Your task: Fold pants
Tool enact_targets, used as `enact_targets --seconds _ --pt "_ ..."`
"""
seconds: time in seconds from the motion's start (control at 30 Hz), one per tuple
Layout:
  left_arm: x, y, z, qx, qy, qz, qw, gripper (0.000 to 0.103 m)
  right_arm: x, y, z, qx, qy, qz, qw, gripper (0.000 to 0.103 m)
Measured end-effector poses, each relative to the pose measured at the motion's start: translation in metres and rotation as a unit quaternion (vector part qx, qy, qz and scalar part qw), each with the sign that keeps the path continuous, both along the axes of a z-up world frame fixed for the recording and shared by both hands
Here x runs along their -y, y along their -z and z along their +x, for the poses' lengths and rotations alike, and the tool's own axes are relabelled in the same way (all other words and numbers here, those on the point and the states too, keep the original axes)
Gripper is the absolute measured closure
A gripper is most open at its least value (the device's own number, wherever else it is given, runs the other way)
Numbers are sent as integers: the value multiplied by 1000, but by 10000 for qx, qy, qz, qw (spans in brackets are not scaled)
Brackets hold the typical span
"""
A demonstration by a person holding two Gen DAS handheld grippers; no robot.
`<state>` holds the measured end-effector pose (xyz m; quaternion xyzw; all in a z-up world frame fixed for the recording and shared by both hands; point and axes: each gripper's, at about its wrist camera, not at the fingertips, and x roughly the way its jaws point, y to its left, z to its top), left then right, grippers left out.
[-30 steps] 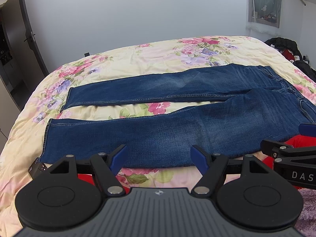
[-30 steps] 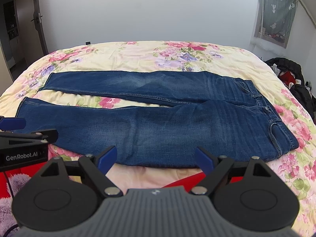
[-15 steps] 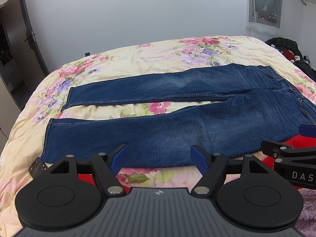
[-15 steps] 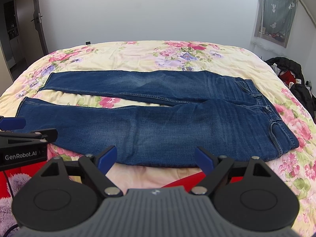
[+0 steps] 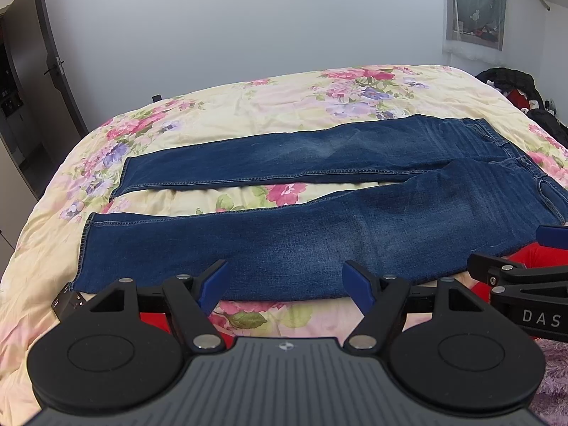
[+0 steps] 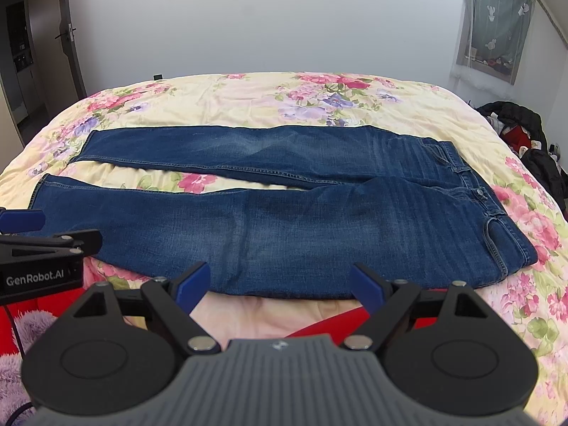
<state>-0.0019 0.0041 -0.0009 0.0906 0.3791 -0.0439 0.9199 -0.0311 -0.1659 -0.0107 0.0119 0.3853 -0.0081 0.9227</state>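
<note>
left view: my left tongs (image 5: 285,285) are hanging spread and empty, jeans (image 5: 319,213) lying flat at 12 o'clock on the bed (image 5: 248,113). right view: my right tongs (image 6: 280,284) are gaping too; pinching one layer risks dragging the jeans crooked.

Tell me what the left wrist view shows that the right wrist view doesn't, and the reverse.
Only the left wrist view shows the small black device at the bed's near edge by the hem, and the right gripper's "DAS" side. Only the right wrist view shows the whole waistband end and the left gripper's "GenRobot.AI" label. Both show the jeans spread flat on the floral bedspread, legs apart, with the left gripper and right gripper open and holding nothing.
</note>
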Motion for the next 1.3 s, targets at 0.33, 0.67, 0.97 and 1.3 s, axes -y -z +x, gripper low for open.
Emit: enact_targets --seconds 0.33,0.67,0.97,1.3 --pt "1 0 1 -5 15 3 10000 18 2 1 -1 -21 20 31 10000 21" --pt "-34 -6 16 477 205 345 9981 37 47 5 5 446 -155 228 9986 21" --pt "-103 19 62 264 1326 1443 9802 50 145 18 35 612 -63 -516 9968 21" --pt "-147 110 116 -1183 2745 2941 9078 52 241 62 69 -204 -77 -1497 9885 57"
